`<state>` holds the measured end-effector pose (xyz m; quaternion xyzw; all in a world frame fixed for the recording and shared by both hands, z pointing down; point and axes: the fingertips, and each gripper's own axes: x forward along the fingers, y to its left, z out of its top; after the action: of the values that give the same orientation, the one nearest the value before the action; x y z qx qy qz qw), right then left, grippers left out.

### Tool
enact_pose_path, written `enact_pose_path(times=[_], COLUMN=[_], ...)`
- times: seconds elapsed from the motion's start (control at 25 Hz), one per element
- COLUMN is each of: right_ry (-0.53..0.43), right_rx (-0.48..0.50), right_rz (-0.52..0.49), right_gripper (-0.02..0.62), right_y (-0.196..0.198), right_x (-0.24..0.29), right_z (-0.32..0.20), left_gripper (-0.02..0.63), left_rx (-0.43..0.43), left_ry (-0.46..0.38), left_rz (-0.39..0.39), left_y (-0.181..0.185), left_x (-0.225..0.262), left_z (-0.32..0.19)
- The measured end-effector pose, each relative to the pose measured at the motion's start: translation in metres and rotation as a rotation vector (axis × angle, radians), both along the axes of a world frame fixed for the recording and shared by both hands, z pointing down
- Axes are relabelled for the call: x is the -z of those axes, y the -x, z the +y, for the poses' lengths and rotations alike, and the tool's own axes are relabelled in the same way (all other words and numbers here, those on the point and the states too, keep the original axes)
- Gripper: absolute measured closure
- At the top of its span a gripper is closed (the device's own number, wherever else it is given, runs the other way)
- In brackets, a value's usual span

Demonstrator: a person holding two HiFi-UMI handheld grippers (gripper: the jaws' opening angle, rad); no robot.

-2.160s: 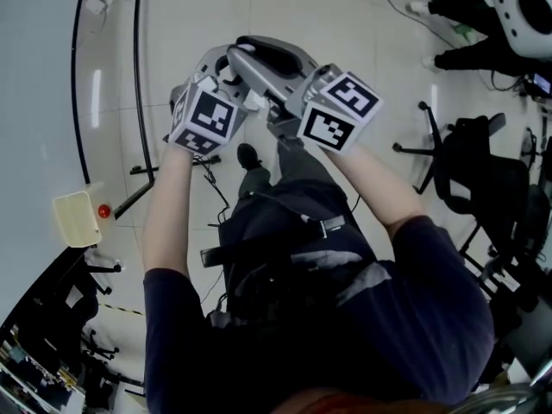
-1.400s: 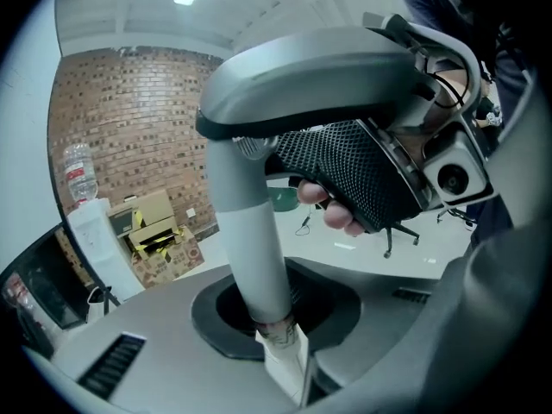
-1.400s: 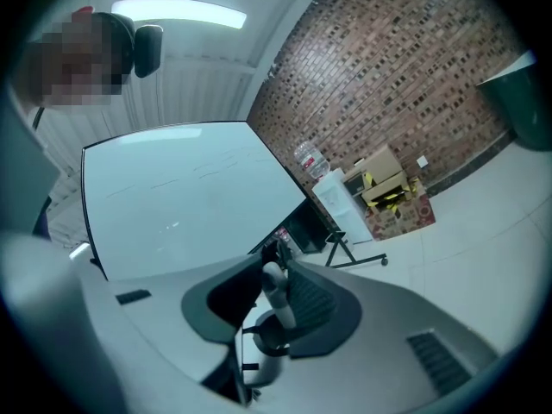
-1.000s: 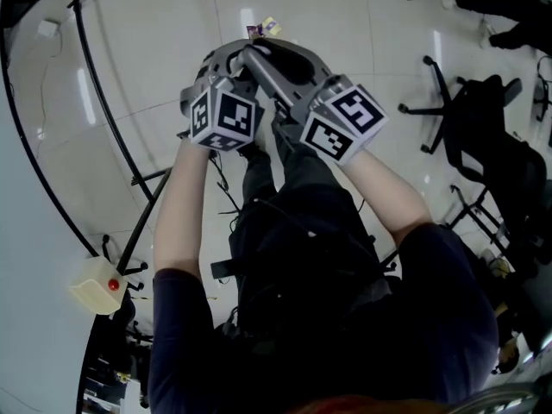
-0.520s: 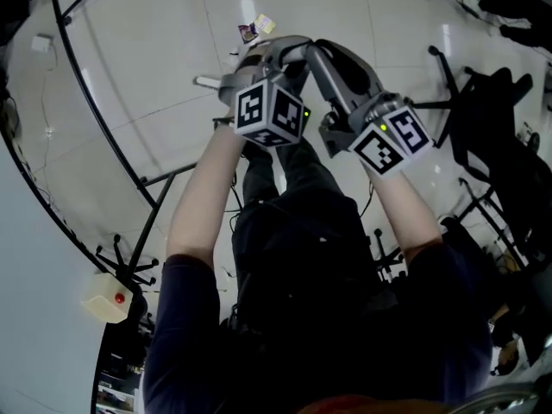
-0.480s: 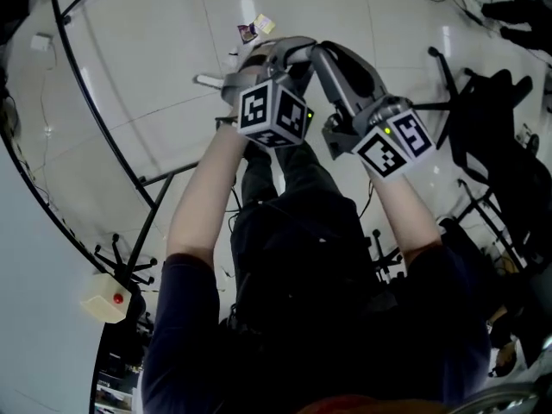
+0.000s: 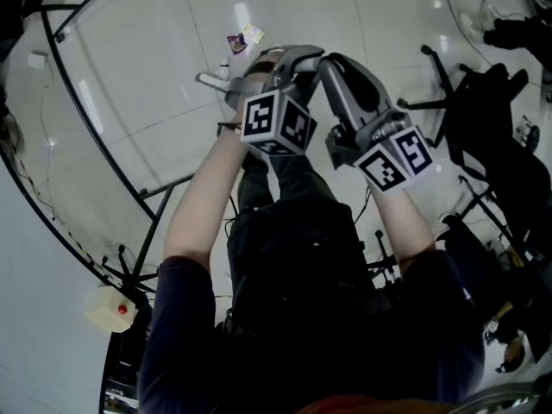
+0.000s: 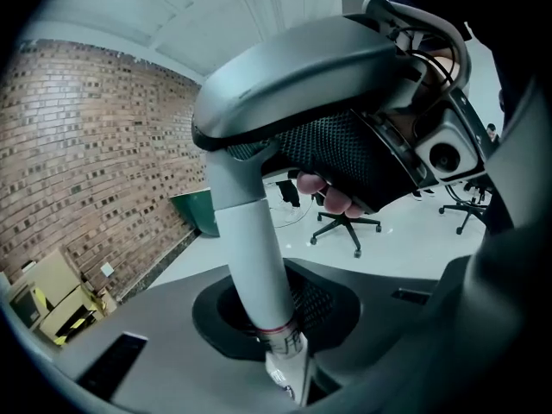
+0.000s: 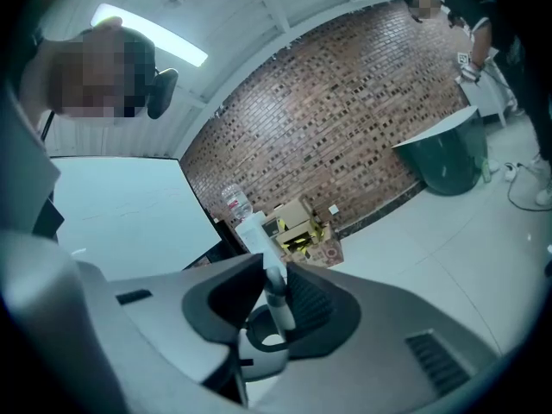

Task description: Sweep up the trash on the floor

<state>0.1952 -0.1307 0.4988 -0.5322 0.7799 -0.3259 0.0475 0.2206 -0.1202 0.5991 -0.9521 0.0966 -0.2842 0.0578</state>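
Left gripper (image 8: 280, 339) is clamped tight on a pale handle (image 8: 250, 231), which rises out of the jaws leaning slightly left. Right gripper (image 9: 269, 317), jaws partway closed, pinches a thin rod (image 9: 272, 285) standing upright. Only the head view catches the trash (image 7: 242, 38) — small wrappers on the floor (image 7: 155, 84) ahead of both grippers, the handle's end poking out leftward — neither gripper view shows that trash.

Two small bits of trash (image 7: 243, 38), one dark and one pale yellow, lie side by side on the white floor (image 7: 293, 7) at eleven o'clock. A grey pole (image 8: 250, 257) stands tilted.
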Motion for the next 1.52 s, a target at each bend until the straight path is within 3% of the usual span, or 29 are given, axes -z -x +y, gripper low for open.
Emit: enact_pose_path(times=[0.6, 0.84, 1.04, 1.2, 1.36, 1.52], right_ry=[-0.065, -0.061, -0.051, -0.084, -0.188, -0.271], right_rx=[0.033, 0.075, 0.115, 0.194, 0.340, 0.424], right_rz=[-0.026, -0.066, -0.082, -0.071, -0.021, 0.005], right_gripper=[0.491, 0.489, 0.489, 0.489, 0.491, 0.494], right_y=[-0.027, -0.016, 0.011, 0.054, 0.101, 0.129], right_x=[0.036, 0.038, 0.045, 0.063, 0.105, 0.156], right_z=[0.006, 0.020, 0.037, 0.038, 0.035, 0.029], left_gripper=[0.566, 0.577, 0.578, 0.578, 0.578, 0.578], left_rx=[-0.034, 0.020, 0.056, 0.154, 0.243, 0.220], left_ry=[-0.013, 0.020, -0.003, -0.007, -0.004, -0.013], left_rz=[-0.026, -0.027, -0.036, -0.062, 0.009, 0.096], left_y=[-0.036, -0.026, 0.000, 0.041, 0.083, 0.106], left_x=[0.034, 0.038, 0.045, 0.060, 0.104, 0.157], left_z=[0.002, 0.012, 0.025, 0.023, 0.014, 0.007])
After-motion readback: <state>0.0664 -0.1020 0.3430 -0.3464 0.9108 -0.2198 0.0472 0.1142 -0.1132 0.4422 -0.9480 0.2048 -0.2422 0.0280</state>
